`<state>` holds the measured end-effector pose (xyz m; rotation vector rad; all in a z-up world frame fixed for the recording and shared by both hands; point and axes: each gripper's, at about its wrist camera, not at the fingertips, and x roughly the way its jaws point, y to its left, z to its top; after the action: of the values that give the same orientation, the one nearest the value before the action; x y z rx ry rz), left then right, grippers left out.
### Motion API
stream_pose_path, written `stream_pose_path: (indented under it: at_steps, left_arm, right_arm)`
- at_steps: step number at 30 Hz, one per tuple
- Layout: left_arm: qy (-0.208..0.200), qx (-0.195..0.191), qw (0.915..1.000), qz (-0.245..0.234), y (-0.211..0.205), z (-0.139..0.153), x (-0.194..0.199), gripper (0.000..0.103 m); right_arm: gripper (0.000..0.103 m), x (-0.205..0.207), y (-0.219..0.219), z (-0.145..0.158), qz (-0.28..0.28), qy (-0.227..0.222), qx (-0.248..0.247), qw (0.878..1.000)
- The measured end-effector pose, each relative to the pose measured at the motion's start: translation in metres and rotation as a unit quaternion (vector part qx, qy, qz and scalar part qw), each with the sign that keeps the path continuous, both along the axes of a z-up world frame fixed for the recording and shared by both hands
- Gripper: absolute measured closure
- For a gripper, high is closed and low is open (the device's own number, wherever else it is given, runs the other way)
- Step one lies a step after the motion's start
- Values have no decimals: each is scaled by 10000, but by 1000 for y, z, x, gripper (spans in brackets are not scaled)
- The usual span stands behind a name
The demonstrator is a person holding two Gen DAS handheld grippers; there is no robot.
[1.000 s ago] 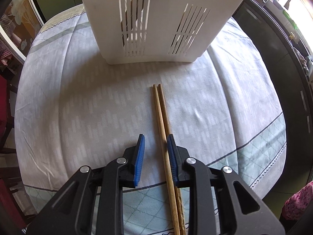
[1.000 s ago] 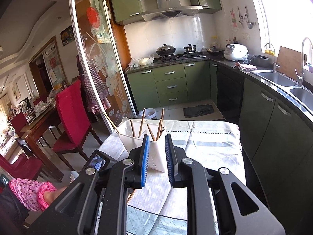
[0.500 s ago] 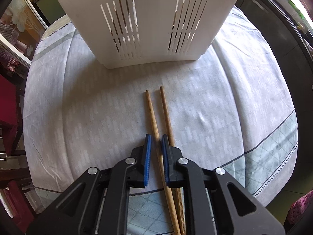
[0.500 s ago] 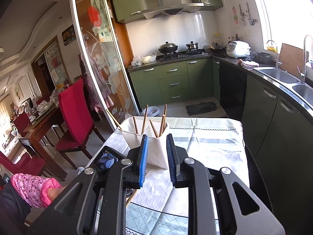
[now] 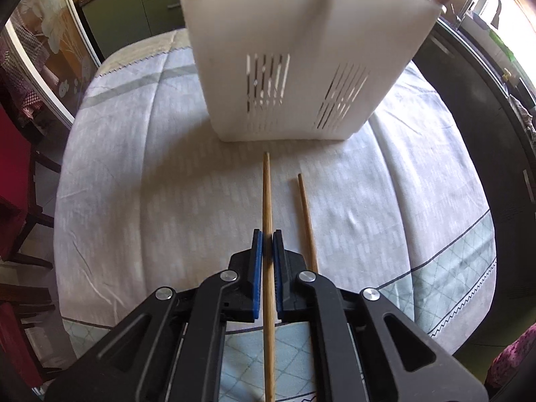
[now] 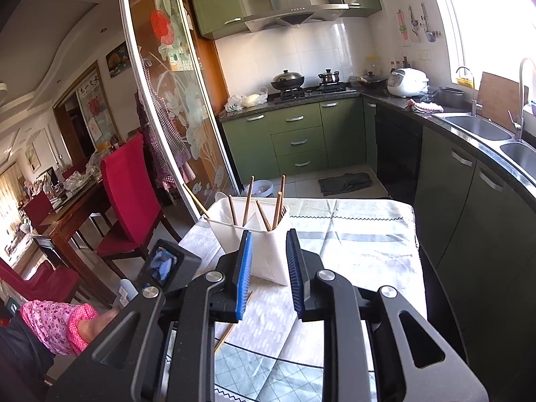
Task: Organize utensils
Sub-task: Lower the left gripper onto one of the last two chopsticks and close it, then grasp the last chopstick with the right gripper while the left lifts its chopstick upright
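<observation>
Chopsticks of light wood are the objects here: the left gripper [image 5: 267,246] has its blue-padded jaws clamped on one wooden chopstick [image 5: 267,197], whose tip points at the base of the white slotted plastic utensil holder [image 5: 301,50]. A second wooden chopstick [image 5: 306,217] lies just beside it on the grey-white patterned tablecloth [image 5: 150,184] covering the desk, nearer the desk's right edge. The right gripper [image 6: 268,268] hangs above the desk's near edge, jaws narrowly apart and holding nothing. More chopsticks [image 6: 248,201] stand upright in the holder's compartments.
</observation>
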<state>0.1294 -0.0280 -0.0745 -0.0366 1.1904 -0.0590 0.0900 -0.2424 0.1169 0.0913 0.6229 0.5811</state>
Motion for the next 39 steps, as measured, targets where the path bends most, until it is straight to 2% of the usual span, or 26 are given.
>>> stream_pose_path:
  at_steps: [3, 6, 9, 13, 19, 26, 30, 33, 37, 39]
  left_arm:
    - [-604, -77, 9981, 57, 12, 30, -20, 97]
    - [-1168, -116, 9930, 101, 26, 54, -42, 97]
    - [-1727, -110, 9848, 157, 38, 73, -68, 97]
    - [-2222, -103, 9747, 228, 51, 96, -92, 97]
    - [-2379, -124, 9710, 199, 54, 96, -105, 97]
    - [-2413, -207, 9701, 164, 56, 97, -110, 97]
    - [-2435, -229, 9696, 116, 57, 98, -112, 97]
    - [-2427, -241, 9698, 98, 59, 97, -111, 97]
    - [-2419, -255, 9699, 75, 60, 96, -110, 97]
    - [-2415, -253, 9700, 70, 60, 95, -110, 97]
  right_arm:
    - [81, -1, 1, -8, 6, 93, -18, 10000]
    - [74, 0, 8, -24, 57, 294, -174, 9994]
    - [73, 3, 24, -49, 195, 599, -454, 9970]
    - [72, 10, 55, -96, 383, 1116, -748, 9902]
    - [72, 29, 120, -169, 630, 1747, -1494, 9712]
    - [72, 47, 180, -215, 713, 2116, -2130, 9512]
    - [72, 57, 195, -230, 641, 2247, -2415, 9418]
    - [72, 57, 202, -234, 607, 2175, -2533, 9407]
    - [87, 52, 213, -238, 768, 2075, -2643, 9387]
    - [90, 56, 217, -238, 844, 2126, -2632, 9372]
